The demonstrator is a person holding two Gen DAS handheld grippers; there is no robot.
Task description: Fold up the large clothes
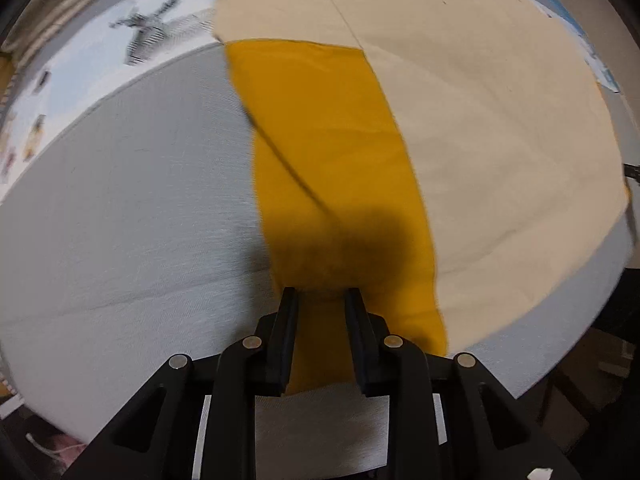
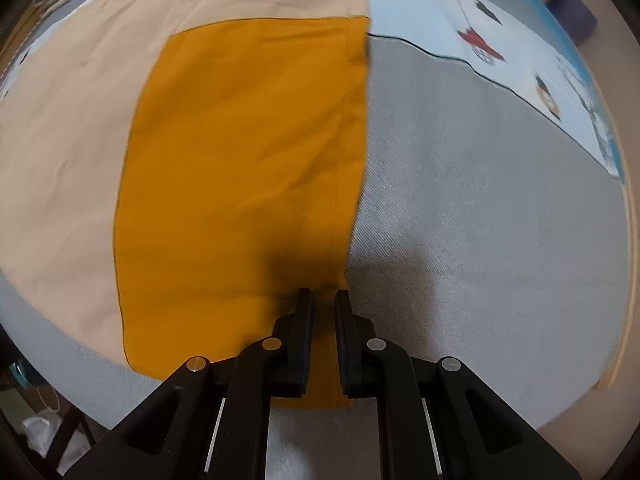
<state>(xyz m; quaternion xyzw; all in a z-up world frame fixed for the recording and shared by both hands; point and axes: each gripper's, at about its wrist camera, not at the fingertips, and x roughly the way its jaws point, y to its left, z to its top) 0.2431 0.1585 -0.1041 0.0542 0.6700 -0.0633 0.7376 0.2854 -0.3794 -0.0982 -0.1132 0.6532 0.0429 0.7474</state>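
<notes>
Both claws point down at a grey cloth-covered surface (image 1: 132,216) and each has a strip of the mustard-yellow cloth (image 1: 332,152) running up between its fingers. Left claw (image 1: 320,292): jaws a modest way apart, yellow cloth bunched between the tips, which seem to pinch it. Right claw (image 2: 323,293): jaws nearly closed on the cloth's seamed edge. The yellow cloth lies flat on a larger cream cloth (image 1: 480,120), which is spread over the grey surface. Only the left view shows the cream cloth's far side and a dark diagonal crease in the yellow. Only the right view shows the yellow piece's full width and a pale blue printed sheet (image 2: 520,56) beyond the grey.
</notes>
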